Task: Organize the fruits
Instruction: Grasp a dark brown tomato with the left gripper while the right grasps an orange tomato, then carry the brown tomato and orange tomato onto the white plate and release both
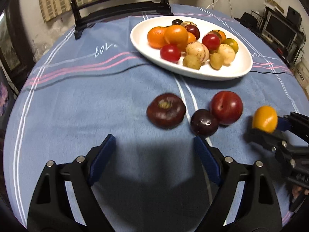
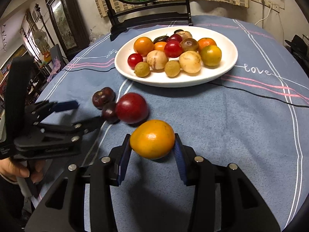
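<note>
My right gripper [image 2: 152,141] is shut on a yellow-orange fruit [image 2: 152,138], both blue pads pressed on its sides just above the blue cloth; the same fruit [image 1: 265,118] shows at the far right of the left wrist view. My left gripper [image 1: 154,140] stands open over the cloth with nothing between its fingers. Ahead of it lie a dark brown-red fruit [image 1: 166,110], a small dark plum [image 1: 204,122] and a red plum [image 1: 226,107]. The small plum sits close to its right fingertip. A white oval plate [image 1: 231,73] behind holds several oranges, red and tan fruits.
A black mirror stand [image 2: 146,19] rises at the table's far edge behind the plate [image 2: 227,65]. A thin black cable [image 2: 260,94] runs across the cloth near the plate. A hand [image 2: 13,169] holds the left gripper's handle at the left of the right wrist view.
</note>
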`<act>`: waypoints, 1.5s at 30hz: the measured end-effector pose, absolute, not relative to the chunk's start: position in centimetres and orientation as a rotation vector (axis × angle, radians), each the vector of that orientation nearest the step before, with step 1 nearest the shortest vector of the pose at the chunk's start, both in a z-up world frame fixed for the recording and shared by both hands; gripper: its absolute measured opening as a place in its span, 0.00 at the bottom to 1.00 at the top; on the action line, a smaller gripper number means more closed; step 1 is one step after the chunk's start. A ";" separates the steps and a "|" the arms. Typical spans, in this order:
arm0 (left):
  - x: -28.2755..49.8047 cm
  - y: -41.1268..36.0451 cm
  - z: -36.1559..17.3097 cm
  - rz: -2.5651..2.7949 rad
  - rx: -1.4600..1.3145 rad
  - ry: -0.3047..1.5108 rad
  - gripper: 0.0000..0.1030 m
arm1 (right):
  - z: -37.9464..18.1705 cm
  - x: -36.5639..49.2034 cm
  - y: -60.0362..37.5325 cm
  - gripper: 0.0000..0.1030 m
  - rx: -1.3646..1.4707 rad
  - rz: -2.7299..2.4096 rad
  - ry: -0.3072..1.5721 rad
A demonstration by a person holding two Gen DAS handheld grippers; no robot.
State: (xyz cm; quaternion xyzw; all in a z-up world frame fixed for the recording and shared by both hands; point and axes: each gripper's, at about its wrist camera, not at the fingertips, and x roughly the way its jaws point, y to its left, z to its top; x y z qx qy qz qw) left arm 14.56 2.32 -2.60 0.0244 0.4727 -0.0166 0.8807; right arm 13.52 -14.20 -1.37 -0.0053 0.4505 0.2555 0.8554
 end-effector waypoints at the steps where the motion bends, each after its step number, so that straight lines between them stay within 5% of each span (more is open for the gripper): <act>1: 14.9 2.3 -2.6 -0.033 0.059 0.983 0.81 | -1.4 13.5 -14.2 0.42 -0.009 0.543 0.950; 6: 17.0 2.7 -2.8 -0.069 0.057 0.969 0.68 | -1.3 13.4 -14.1 0.42 -0.013 0.547 0.951; 8: 17.2 2.6 -2.8 -0.073 0.070 0.942 0.48 | -1.3 13.4 -14.2 0.42 -0.013 0.540 0.951; 10: 17.2 2.3 -2.7 -0.072 0.085 0.939 0.41 | -1.4 13.4 -14.3 0.42 -0.011 0.535 0.952; 31: 11.9 1.4 4.5 -0.189 0.009 0.815 0.41 | 3.6 11.8 -16.1 0.42 -0.044 0.514 0.830; 45: 15.7 -0.5 5.9 -0.214 -0.039 0.798 0.41 | 6.5 15.3 -16.1 0.42 -0.087 0.502 0.768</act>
